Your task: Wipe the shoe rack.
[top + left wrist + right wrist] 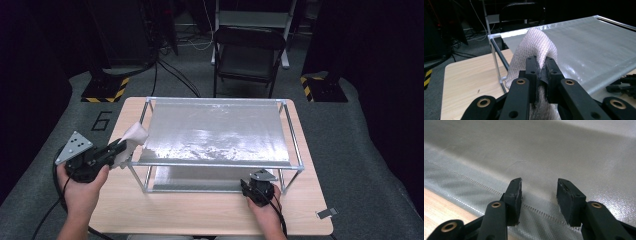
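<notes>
A silvery woven sheet (215, 132) is stretched over a metal frame (295, 142) on the wooden table. Its near-left corner (134, 136) is folded up off the frame. My left gripper (119, 146) is shut on that corner (534, 47), which rises in a bunched fold above the black jaws in the left gripper view. My right gripper (252, 186) rests low at the frame's front right, under the top sheet. Its jaws stand open with nothing between the pads (515, 195), above a lower layer of the same sheet (549, 157).
A black folding chair (247, 55) stands beyond the table. Yellow-black striped stand bases (105, 90) flank it on the floor. A small grey tag (326, 213) lies off the table's front right corner. Bare wood (200, 210) runs along the near edge.
</notes>
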`<state>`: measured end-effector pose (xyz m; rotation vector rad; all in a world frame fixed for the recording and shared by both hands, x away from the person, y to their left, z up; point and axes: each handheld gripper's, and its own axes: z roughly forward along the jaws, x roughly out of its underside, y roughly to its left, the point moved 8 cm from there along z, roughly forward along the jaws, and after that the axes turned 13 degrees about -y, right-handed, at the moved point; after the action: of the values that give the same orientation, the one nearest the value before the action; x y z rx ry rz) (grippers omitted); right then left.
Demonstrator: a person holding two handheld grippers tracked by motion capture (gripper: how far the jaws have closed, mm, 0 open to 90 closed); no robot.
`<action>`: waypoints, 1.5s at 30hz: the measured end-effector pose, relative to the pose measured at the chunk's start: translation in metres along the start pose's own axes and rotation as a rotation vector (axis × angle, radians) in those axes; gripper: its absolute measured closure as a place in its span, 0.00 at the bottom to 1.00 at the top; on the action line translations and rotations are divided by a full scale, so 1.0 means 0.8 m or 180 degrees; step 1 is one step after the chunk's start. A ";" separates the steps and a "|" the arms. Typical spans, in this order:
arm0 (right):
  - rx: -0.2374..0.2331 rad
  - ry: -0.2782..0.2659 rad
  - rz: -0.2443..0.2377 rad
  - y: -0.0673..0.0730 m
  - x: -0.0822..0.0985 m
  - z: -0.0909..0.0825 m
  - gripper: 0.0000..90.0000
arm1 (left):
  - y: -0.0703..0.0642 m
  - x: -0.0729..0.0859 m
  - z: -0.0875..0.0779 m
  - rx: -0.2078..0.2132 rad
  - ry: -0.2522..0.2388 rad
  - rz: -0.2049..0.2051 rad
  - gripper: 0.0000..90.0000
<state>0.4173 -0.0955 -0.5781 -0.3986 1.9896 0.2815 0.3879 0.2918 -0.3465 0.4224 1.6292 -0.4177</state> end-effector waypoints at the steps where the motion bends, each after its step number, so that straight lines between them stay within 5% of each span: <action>1: -0.0005 0.0004 0.0015 0.001 0.000 0.000 0.61 | -0.002 -0.003 0.003 -0.0001 -0.0018 -0.0003 0.93; 5: -0.0001 0.0002 0.0006 0.000 0.000 0.000 0.61 | -0.013 -0.004 0.015 0.0048 -0.0001 -0.0050 0.91; 9: -0.0001 0.0002 0.0007 0.000 0.000 0.000 0.61 | -0.029 0.019 0.038 0.0173 0.0157 -0.0110 0.91; 18: -0.0005 -0.0002 -0.0023 -0.001 0.000 0.000 0.61 | -0.045 0.058 0.074 0.0180 0.0498 -0.0004 0.81; 23: 0.0004 -0.0014 -0.0084 -0.002 -0.001 0.000 0.61 | -0.049 0.062 0.072 0.0125 0.0520 0.0052 0.82; 26: -0.0073 -0.0002 0.0066 0.006 0.000 -0.002 0.61 | -0.052 0.063 0.063 0.0082 0.0527 0.0102 0.82; 30: -0.0079 -0.0021 0.0012 0.013 0.001 -0.003 0.62 | -0.050 0.062 0.059 -0.0033 0.0549 0.0051 0.82; 32: -0.0046 -0.0036 -0.0134 0.010 0.000 -0.002 0.63 | -0.055 0.062 0.062 -0.0052 0.0552 0.0048 0.82; 37: -0.0078 -0.0030 -0.0085 0.012 0.000 -0.001 0.63 | -0.093 0.061 0.084 0.0209 0.0568 0.0159 0.82; 39: -0.0099 -0.0012 -0.0086 0.012 0.001 -0.001 0.63 | -0.094 0.061 0.085 0.0195 0.0593 0.0252 0.82; 41: -0.0133 -0.0025 -0.0077 0.013 0.000 -0.001 0.63 | -0.090 0.061 0.083 0.0226 0.0571 0.0169 0.83; 45: -0.0129 -0.0027 -0.0084 0.013 0.000 -0.001 0.63 | -0.057 0.061 0.067 -0.0057 0.0542 0.0152 0.83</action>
<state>0.4124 -0.0863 -0.5775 -0.4484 1.9713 0.3067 0.4066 0.2266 -0.3995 0.4932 1.7826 -0.3381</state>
